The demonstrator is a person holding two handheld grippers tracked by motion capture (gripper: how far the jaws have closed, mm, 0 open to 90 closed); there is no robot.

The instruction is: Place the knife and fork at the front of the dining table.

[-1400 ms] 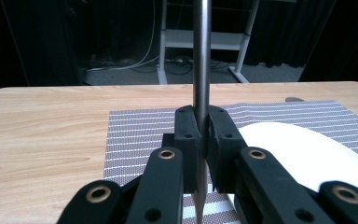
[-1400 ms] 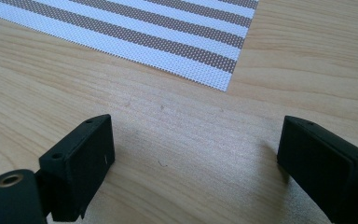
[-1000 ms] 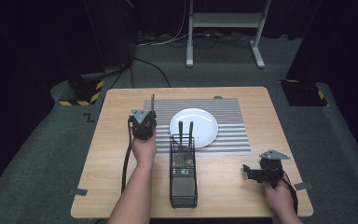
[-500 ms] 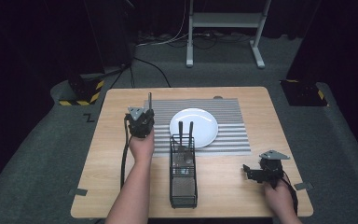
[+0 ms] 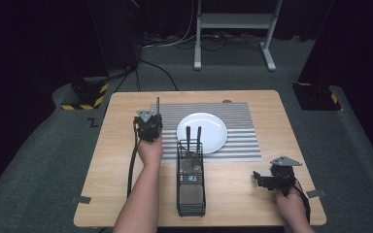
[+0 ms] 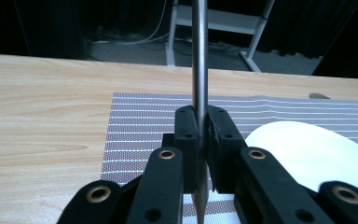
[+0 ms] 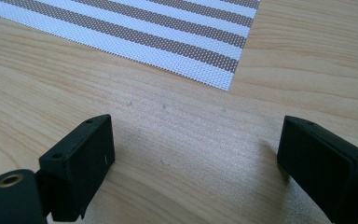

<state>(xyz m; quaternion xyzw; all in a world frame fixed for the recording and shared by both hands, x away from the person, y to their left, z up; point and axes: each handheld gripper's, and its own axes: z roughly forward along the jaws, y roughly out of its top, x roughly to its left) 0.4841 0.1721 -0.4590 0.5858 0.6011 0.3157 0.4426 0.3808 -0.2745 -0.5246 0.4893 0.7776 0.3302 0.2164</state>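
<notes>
My left gripper [image 5: 149, 125] hangs over the left edge of the striped placemat [image 5: 243, 145], shut on a thin metal utensil handle [image 5: 157, 104] that points straight up. In the left gripper view the jaws [image 6: 200, 126] clamp the grey shaft [image 6: 199, 56] between them. Its working end is hidden below. A white plate [image 5: 201, 132] lies on the placemat, just right of that gripper. My right gripper [image 5: 263, 178] rests low near the table's front right. Its fingers [image 7: 81, 158] stand wide apart over bare wood, with nothing between them.
A black wire basket [image 5: 190, 194] stands at the front centre of the wooden table [image 5: 116, 160], with two dark-handled utensils [image 5: 193, 138] upright at its far end. Beyond the table are a grey floor, cables and a white stand's legs [image 5: 233, 39].
The left gripper and its utensil have shifted only slightly over the placemat's left edge. The right gripper has kept still.
</notes>
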